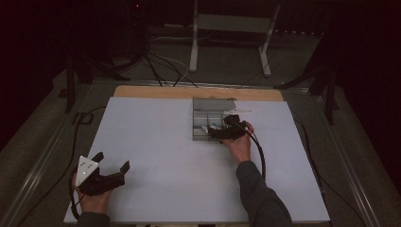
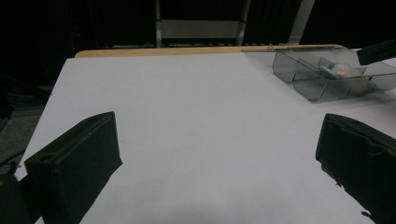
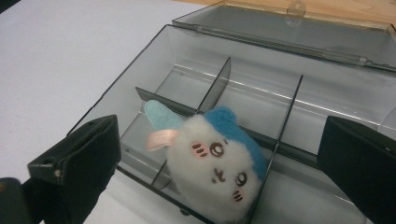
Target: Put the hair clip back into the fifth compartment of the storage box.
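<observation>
My left tool [image 1: 111, 171] rests low at the near left corner of the counter [image 1: 156, 156], its jaws spread wide with nothing between them. Ahead of it and to its right lies bare white surface, right up to the wooden strip [image 2: 159, 51] along the far edge. The left edge of the counter runs just beside this tool's left jaw, with dark floor beyond it.

My right tool [image 1: 222, 131] is well apart from the left one, at the near edge of the smoky grey divided box [image 3: 140, 65]. Its jaws stand wide and grip nothing. The plush toy [image 3: 215, 163] lies between and just ahead of them, and neither pad touches it. To the left of this tool the counter is open; to its right there is also bare counter before the edge.

The box is clear, dark-tinted plastic, and its lid [image 3: 299, 28] is laid back flat on the far side, toward the wooden strip. Thin partitions split it into compartments. The far compartments are bare. The toy sits in the row nearest my right tool, in the middle part, leaning across the dividers rather than lying flat inside one cell. From the left tool the box shows far off to the right front, with the toy a pale spot inside.

The toy is a small round white plush head with a blue patch on top, a light blue ear, a pink loop beside it, pink cheek marks and a stitched face, tilted to one side.
</observation>
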The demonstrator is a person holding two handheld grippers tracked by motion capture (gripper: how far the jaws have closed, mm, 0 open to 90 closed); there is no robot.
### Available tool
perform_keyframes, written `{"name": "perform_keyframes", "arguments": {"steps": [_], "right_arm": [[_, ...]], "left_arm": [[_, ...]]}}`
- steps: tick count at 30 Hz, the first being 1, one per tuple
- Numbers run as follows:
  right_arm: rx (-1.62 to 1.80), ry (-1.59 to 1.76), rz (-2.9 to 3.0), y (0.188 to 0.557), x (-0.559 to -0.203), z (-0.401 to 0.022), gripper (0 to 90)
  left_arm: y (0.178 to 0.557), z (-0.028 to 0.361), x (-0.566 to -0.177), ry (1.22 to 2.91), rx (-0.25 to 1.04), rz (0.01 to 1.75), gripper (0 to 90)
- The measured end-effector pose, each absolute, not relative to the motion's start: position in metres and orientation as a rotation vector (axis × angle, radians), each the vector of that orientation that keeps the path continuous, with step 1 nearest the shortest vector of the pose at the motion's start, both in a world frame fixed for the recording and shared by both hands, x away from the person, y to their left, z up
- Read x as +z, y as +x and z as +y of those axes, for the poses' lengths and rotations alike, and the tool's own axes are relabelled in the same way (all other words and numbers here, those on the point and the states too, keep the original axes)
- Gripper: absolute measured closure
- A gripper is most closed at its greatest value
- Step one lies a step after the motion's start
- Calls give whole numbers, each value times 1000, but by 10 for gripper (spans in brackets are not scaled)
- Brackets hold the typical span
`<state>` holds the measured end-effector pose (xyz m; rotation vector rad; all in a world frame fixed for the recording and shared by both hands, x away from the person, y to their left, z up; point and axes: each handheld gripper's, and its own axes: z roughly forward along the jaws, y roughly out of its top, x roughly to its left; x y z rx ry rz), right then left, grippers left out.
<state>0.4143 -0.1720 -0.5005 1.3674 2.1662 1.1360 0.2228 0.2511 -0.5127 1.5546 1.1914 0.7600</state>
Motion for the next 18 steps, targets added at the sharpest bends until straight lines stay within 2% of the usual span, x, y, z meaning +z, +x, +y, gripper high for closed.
{"name": "perform_keyframes", "arguments": {"steps": [18], "right_arm": [[1153, 1311, 2142, 398, -485, -194, 0]], "left_arm": [[223, 251, -513, 1558, 763, 1195, 7]]}}
